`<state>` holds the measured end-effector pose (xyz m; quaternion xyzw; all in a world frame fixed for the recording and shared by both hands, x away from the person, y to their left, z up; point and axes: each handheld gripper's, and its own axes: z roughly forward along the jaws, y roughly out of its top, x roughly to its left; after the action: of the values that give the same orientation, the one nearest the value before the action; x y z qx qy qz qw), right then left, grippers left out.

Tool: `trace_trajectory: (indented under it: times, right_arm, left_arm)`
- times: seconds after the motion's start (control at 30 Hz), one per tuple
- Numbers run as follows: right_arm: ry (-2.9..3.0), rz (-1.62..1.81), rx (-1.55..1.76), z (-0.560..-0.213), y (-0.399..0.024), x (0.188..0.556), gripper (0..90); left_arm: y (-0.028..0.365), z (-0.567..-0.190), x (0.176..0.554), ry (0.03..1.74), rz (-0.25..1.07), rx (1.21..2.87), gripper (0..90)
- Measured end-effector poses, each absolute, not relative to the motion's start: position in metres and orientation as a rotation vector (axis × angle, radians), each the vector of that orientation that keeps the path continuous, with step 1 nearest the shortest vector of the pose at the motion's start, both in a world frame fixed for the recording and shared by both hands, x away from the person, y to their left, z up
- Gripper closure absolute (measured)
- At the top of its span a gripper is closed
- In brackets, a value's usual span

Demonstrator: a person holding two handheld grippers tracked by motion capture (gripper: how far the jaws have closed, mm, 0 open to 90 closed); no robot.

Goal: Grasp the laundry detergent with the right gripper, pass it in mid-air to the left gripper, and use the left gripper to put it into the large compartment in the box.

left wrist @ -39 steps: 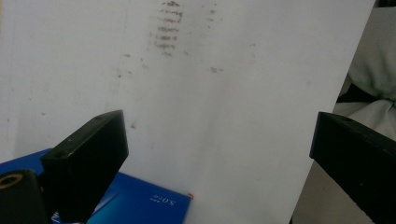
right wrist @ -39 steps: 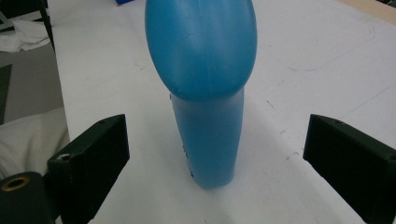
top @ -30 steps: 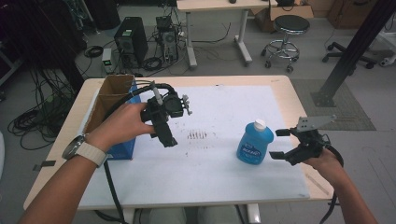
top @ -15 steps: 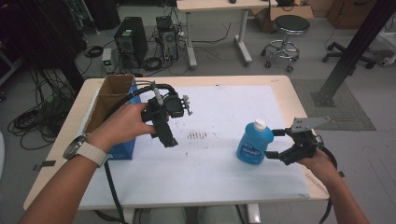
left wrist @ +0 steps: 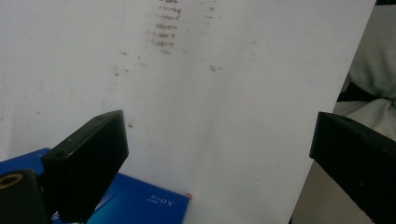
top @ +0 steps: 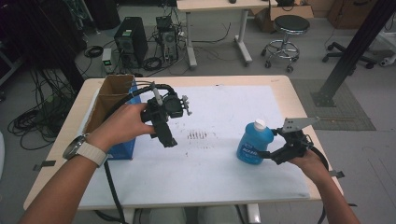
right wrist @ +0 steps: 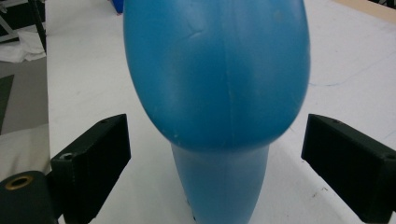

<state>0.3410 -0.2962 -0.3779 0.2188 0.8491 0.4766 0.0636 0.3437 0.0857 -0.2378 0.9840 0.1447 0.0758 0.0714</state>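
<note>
A blue bottle [top: 252,144] with a white cap [top: 259,124] stands upright on the white sheet [top: 219,107], right of centre. My right gripper [top: 270,145] is open at the bottle's right side. In the right gripper view the bottle [right wrist: 215,84] stands between the two spread jaws of my right gripper [right wrist: 215,156], and contact with the pads cannot be told. My left gripper [top: 168,139] hangs above the sheet left of centre and points down. In its own view my left gripper [left wrist: 219,154] is open and holds nothing.
An open cardboard box [top: 110,99] with a blue side [top: 125,147] stands at the table's left, beside my left hand; its blue corner [left wrist: 140,205] lies under the left jaw. Dark smudges [top: 198,135] mark the sheet's middle. The wooden table edge [top: 306,121] runs close behind my right gripper.
My right gripper has moved left to the bottle, so its open jaws now stand on either side of it. The left gripper has stayed about where it was.
</note>
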Motion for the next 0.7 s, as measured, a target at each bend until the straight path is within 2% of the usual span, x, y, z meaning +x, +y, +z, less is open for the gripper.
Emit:
trace_trajectory:
  times: [0.7]
  right_arm:
    - [2.555,1.473,0.658,-0.387,-0.283,0.346,9.9]
  left_arm:
    - [0.087,-0.239,0.344,0.444,0.226,2.958,4.9]
